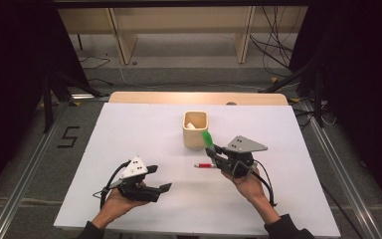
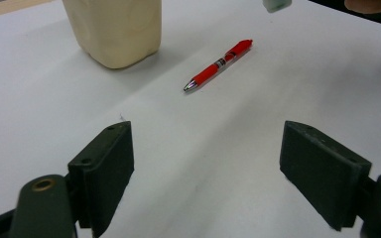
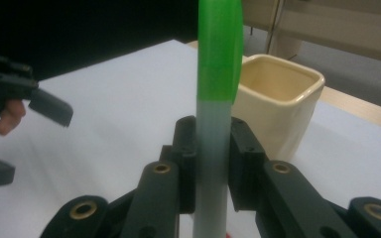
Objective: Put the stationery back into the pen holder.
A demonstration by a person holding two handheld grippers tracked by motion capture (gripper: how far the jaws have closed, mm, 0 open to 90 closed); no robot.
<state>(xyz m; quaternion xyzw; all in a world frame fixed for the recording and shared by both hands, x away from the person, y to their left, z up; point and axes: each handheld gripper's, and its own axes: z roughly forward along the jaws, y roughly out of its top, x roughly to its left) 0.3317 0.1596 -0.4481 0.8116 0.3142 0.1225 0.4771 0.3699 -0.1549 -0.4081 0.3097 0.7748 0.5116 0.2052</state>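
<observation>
my right gripper (image 3: 213, 163) is clenched on the green marker (image 3: 217, 99), holding it upright with the green cap on top, so i judge it can go straight down into the cream cup (image 1: 195, 129) just beside it. the left gripper (image 1: 161, 179) is released, nothing between its jaws, and it faces the red pen (image 2: 219, 64). the pen lies flat on the white table (image 1: 129, 139) near the cup, probably next to collect.
</observation>
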